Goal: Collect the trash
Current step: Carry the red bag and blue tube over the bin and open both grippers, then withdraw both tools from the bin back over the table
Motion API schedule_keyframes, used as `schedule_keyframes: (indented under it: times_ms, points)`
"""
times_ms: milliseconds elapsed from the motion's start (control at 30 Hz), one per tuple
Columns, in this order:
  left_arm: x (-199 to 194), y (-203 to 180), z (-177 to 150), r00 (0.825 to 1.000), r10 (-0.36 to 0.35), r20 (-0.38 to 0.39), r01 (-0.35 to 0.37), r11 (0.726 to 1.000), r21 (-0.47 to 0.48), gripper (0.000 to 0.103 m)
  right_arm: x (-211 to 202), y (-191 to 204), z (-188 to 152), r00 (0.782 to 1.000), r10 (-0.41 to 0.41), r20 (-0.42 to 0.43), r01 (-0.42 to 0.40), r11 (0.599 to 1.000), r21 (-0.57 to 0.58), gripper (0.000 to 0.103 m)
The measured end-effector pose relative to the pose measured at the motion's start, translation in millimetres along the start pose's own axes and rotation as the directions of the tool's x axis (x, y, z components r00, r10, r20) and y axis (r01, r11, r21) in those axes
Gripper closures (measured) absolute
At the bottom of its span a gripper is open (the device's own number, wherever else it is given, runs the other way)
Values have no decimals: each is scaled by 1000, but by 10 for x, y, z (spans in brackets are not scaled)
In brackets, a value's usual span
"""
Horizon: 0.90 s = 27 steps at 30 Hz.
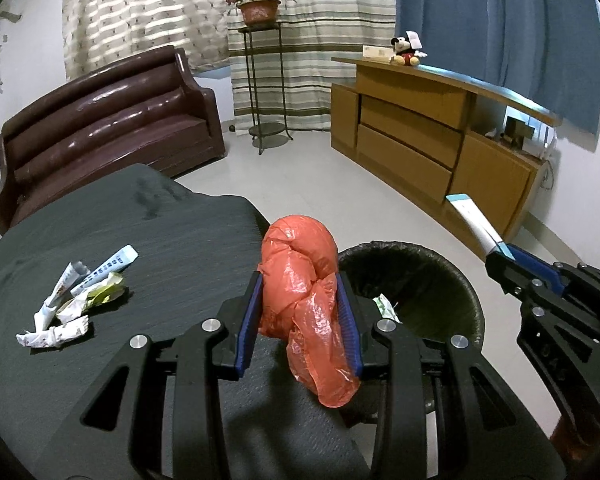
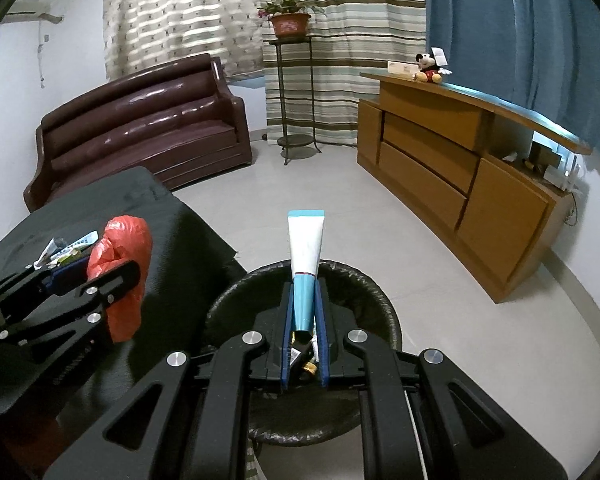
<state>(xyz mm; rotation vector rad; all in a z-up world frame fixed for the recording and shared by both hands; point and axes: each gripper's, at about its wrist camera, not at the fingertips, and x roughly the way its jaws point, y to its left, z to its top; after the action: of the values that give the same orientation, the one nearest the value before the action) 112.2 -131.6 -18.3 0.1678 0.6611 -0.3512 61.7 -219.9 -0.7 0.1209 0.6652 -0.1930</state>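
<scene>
While over the lined bin [image 2: 380, 312]: left gripper [image 1: 300, 280] jaws pinching orange bag [image 1: 300, 264], right gripper [image 2: 305, 292] jaws pinching tube [image 2: 306, 248].

The orange bag [image 1: 300, 280] is thin, crinkled plastic film with a slight sheen, and it sits above a table [image 1: 160, 232] draped in matt, finely ribbed black cloth. On that cloth, left of the bag, lie crumpled paper wrappers [image 1: 72, 300], while right of the table the bin [image 1: 432, 292] wears a wrinkled black plastic liner. The tube [image 2: 305, 248] looks like smooth, satin plastic, and beyond the table the sofa [image 1: 108, 128] is glossy brown leather.
</scene>
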Motion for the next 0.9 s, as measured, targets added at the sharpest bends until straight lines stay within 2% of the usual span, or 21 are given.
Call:
schedule_keyframes:
  times_ms: [567, 667, 733, 900]
  points:
    - [252, -108, 99, 999, -5, -42, 6, 999, 36, 67, 184, -108, 1, 1000, -18, -23, 19, 999, 34, 91]
    - [303, -137, 92, 998, 4, -55, -1, 999, 46, 56, 245, -139, -14, 999, -9, -45, 11, 999, 48, 73]
    - [306, -122, 99, 999, 5, -53, -4, 999, 34, 49, 261, -168, -33, 999, -13, -51, 17, 998, 64, 71]
    - [305, -54, 105, 998, 18, -55, -17, 1000, 16, 45, 228, -188, -20, 999, -23, -46, 27, 997, 73, 71]
